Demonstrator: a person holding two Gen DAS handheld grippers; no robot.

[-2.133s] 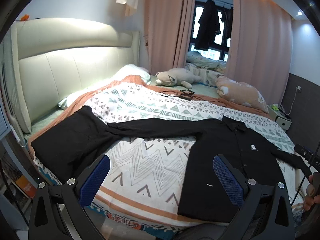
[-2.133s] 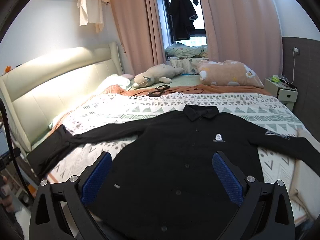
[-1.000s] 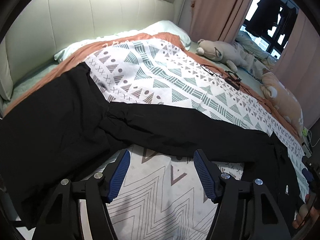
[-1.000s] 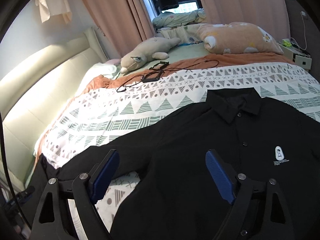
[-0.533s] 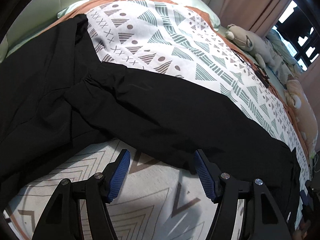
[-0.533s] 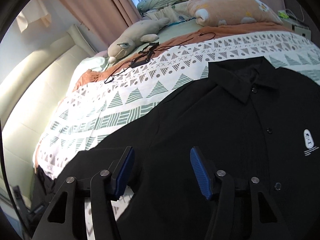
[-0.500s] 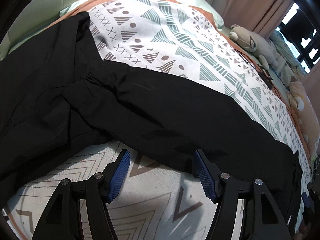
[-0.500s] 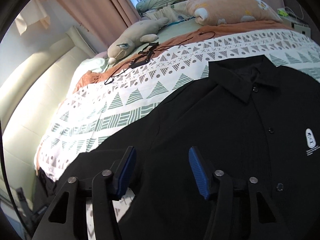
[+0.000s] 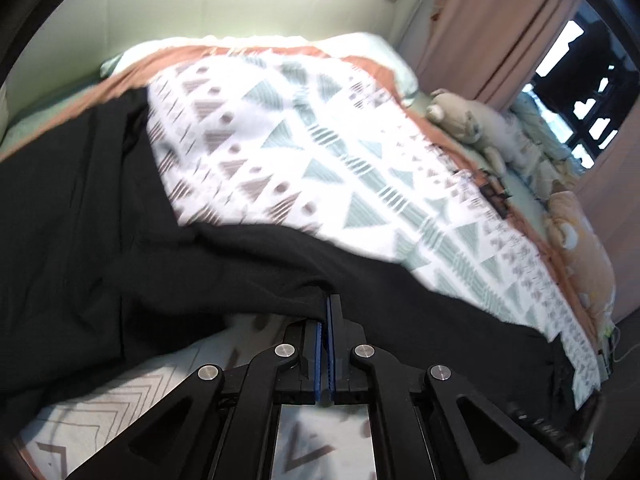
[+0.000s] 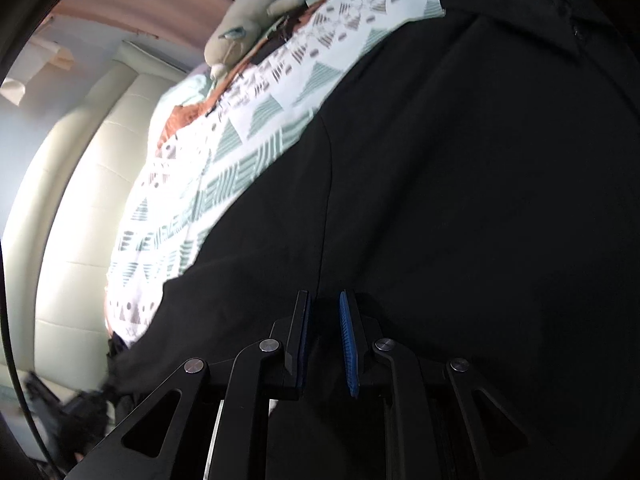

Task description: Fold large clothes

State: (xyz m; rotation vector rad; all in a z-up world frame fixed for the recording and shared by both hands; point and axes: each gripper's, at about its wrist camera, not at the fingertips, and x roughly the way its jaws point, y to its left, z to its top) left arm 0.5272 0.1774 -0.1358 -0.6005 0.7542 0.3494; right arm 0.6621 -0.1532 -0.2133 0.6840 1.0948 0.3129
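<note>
A black long-sleeved shirt (image 10: 460, 200) lies spread on the patterned bed cover (image 9: 300, 140), its collar (image 10: 520, 12) toward the far side. Its long sleeve (image 9: 240, 264) runs across the left wrist view. My left gripper (image 9: 326, 300) is shut on the sleeve's near edge, and the cloth puckers at the tips. My right gripper (image 10: 323, 296) sits low on the shirt beside the shoulder seam. Its jaws are closing, with a narrow gap that black cloth fills.
A wider black cloth (image 9: 60, 220) lies under the sleeve's end at the left. A grey plush toy (image 9: 472, 120) and a peach pillow (image 9: 580, 248) lie at the far side. A black cable (image 9: 496, 196) rests on the cover. The padded headboard (image 10: 80, 200) rises at the left.
Both grippers dropped onto the shirt and their jaws came together. The left went from wide apart above the sleeve to shut at its edge; the right narrowed near the shoulder seam.
</note>
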